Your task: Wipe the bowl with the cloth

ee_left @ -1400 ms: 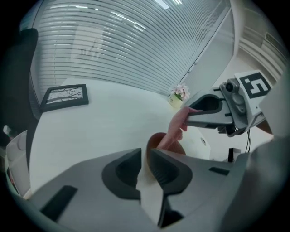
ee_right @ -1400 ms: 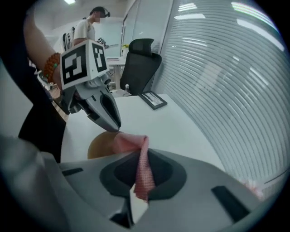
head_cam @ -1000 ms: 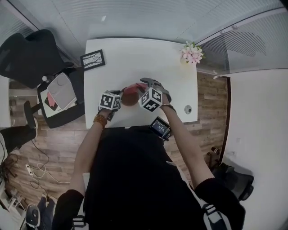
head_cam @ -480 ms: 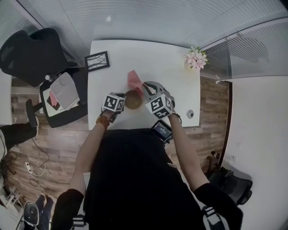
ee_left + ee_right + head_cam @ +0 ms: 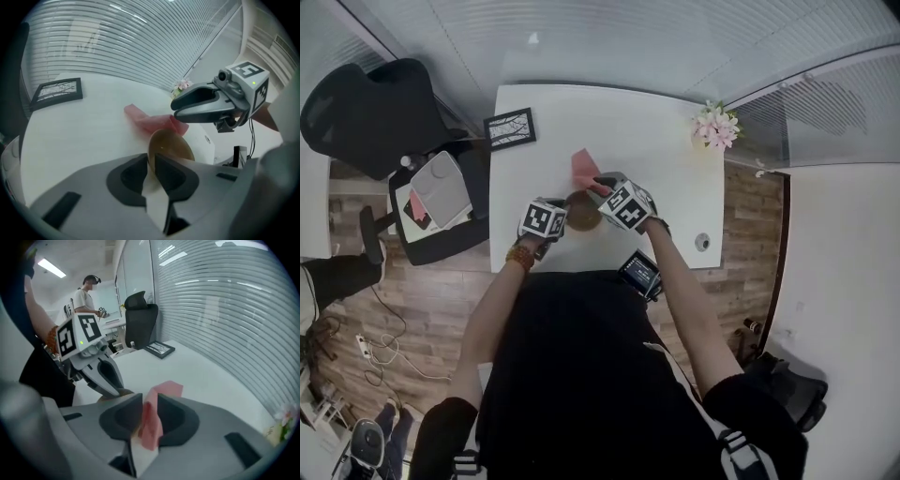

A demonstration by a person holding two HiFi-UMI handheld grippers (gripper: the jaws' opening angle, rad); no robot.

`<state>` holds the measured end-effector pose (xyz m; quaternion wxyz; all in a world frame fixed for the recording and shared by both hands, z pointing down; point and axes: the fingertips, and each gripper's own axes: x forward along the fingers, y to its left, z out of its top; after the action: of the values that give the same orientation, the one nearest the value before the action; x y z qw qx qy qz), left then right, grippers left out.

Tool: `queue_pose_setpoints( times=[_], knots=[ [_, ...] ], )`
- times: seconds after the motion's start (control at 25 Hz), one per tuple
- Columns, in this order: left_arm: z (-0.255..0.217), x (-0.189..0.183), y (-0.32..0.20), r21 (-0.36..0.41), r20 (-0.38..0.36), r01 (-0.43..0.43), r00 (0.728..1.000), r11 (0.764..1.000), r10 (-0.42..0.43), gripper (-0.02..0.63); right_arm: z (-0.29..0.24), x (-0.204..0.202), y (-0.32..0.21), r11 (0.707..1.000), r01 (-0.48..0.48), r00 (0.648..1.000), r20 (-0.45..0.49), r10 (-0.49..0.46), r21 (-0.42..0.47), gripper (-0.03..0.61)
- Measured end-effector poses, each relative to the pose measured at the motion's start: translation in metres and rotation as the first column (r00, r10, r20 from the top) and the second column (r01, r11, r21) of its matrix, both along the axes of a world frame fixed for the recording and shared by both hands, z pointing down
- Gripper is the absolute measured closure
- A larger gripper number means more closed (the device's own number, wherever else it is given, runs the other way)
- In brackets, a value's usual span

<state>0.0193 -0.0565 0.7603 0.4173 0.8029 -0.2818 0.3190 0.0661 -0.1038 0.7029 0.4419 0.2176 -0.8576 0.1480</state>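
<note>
One bowl | left hand-held gripper clamped on its rim | right hand-held gripper: jaws just opening, cloth pinched between

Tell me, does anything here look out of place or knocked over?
Only the bowl: it is tipped up steeply above the white table rather than sitting flat. That looks deliberate, since the left gripper pinches its rim. Nothing looks spilled or broken.

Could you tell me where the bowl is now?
Head view: the bowl is near the table's front edge, centre, its rim clamped in the left gripper, the pink cloth just beyond it.
</note>
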Motion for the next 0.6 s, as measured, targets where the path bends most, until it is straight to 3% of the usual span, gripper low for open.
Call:
queue_pose_setpoints(
  times=[0.12,0.24,0.44,0.6],
  knots=[
    [0.001,0.002,0.001,-0.019,-0.015,0.016,1.0,1.0,-0.016,0.56,0.009,0.004,0.0,1.0,-0.021,0.999,-0.046,0.02,-0.016,0.561],
    [0.002,0.0,-0.001,-0.039,-0.035,0.047,0.998,0.998,-0.048,0.563,0.008,0.004,0.005,1.0,-0.012,0.999,-0.052,0.012,-0.006,0.575],
    [0.004,-0.003,0.0,-0.037,-0.018,0.062,0.998,0.997,-0.063,0.563,-0.016,0.004,0.003,0.99,-0.139,0.986,0.101,0.134,0.039,0.572],
    [0.006,-0.003,0.001,-0.039,-0.005,0.062,0.998,0.997,-0.063,0.563,-0.042,-0.007,0.017,0.993,-0.112,0.979,0.177,0.101,0.049,0.577]
  ],
)
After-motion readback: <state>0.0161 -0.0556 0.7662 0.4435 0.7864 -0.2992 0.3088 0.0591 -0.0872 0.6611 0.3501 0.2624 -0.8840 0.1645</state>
